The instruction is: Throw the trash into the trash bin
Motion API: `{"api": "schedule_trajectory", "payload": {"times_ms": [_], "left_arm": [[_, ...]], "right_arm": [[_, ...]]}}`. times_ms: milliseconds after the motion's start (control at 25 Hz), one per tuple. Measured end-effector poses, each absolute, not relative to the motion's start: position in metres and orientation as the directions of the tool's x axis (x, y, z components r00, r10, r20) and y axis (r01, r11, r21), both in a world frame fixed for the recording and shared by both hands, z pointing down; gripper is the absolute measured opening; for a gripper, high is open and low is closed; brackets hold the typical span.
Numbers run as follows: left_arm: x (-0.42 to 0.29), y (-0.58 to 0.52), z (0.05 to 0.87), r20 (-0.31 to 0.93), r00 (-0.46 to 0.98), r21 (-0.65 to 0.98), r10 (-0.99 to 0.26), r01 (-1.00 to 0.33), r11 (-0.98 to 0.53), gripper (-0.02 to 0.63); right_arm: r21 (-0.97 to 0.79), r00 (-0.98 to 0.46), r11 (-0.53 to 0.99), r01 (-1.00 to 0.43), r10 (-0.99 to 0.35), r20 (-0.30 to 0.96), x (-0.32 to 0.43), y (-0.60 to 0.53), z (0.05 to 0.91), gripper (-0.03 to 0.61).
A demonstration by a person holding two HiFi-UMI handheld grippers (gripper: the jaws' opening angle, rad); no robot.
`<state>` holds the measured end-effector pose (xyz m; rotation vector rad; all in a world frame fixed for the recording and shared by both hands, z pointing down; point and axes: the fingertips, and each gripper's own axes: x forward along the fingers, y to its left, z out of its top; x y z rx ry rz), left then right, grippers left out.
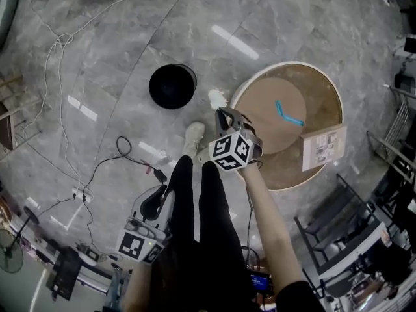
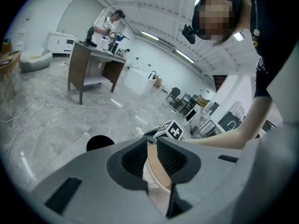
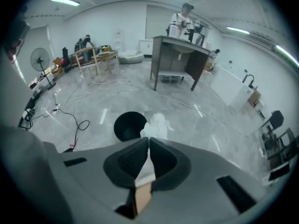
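Observation:
A black round trash bin (image 1: pixel 171 86) stands on the grey floor, left of the round wooden table (image 1: pixel 333 91). My right gripper (image 1: pixel 221 110) is shut on a white crumpled tissue (image 1: pixel 216 97), held over the floor between the table and the bin. In the right gripper view the tissue (image 3: pixel 157 123) sticks out past the jaw tips, beside the bin (image 3: pixel 128 125). My left gripper (image 1: pixel 158 197) hangs low at my left leg. Its jaws (image 2: pixel 152 146) stand slightly apart with nothing between them. A blue bent straw (image 1: pixel 288 114) lies on the table.
A flat printed card box (image 1: pixel 323 147) rests on the table's near right rim. Cables (image 1: pixel 97 168) trail over the floor at the left. My legs and one shoe (image 1: pixel 193 138) stand between the grippers. Metal chairs (image 1: pixel 338 233) crowd the right. Another person works at a far desk (image 3: pixel 180 45).

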<state>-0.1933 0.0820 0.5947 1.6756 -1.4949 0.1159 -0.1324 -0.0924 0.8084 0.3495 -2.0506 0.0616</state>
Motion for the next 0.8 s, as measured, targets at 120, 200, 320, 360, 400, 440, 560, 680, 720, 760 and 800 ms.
{"api": "schedule_trajectory", "payload": {"times_ms": [120,200,320,360,400,440,560,680,720,760,800], "left_arm": [[-0.213,0.099,0.598,0.588,0.203,0.525,-0.783,-0.832,0.179,0.066],[-0.228,0.109,0.598,0.589,0.164,0.526,-0.791,-0.822,0.221,0.066],[-0.242,0.123,0.600,0.589,0.119,0.526,-0.799,-0.807,0.267,0.067],[-0.244,0.126,0.601,0.590,0.109,0.527,-0.800,-0.803,0.279,0.067],[-0.245,0.129,0.601,0.588,0.102,0.527,-0.802,-0.801,0.285,0.066],[-0.246,0.130,0.602,0.583,0.097,0.527,-0.806,-0.801,0.284,0.066],[-0.247,0.124,0.600,0.558,0.099,0.530,-0.824,-0.807,0.262,0.067],[-0.245,0.106,0.594,0.515,0.134,0.525,-0.847,-0.830,0.188,0.066],[-0.244,0.099,0.589,0.503,0.152,0.518,-0.851,-0.841,0.156,0.066],[-0.244,0.091,0.581,0.494,0.168,0.511,-0.853,-0.850,0.129,0.064],[-0.242,0.084,0.572,0.486,0.181,0.504,-0.855,-0.857,0.105,0.058]], "right_arm": [[0.092,-0.506,0.981,-0.173,-0.169,0.846,-0.192,-0.083,0.802,0.021],[0.084,-0.534,0.989,-0.119,-0.135,0.835,-0.227,-0.074,0.796,0.034],[0.059,-0.554,0.997,-0.049,-0.076,0.829,-0.262,-0.056,0.791,0.118],[0.055,-0.555,0.998,-0.030,-0.063,0.830,-0.267,-0.051,0.790,0.127],[0.055,-0.554,0.998,-0.016,-0.055,0.831,-0.270,-0.047,0.790,0.126],[0.057,-0.553,0.998,-0.007,-0.051,0.832,-0.270,-0.044,0.789,0.126],[0.061,-0.548,0.998,-0.005,-0.054,0.835,-0.259,-0.040,0.784,0.120],[0.077,-0.571,0.994,-0.078,-0.108,0.814,-0.236,-0.047,0.759,0.084],[0.075,-0.589,0.990,-0.124,-0.134,0.797,-0.228,-0.051,0.743,0.060],[0.063,-0.608,0.983,-0.174,-0.158,0.778,-0.219,-0.054,0.725,0.046],[0.043,-0.626,0.973,-0.227,-0.180,0.759,-0.209,-0.056,0.704,0.040]]}}
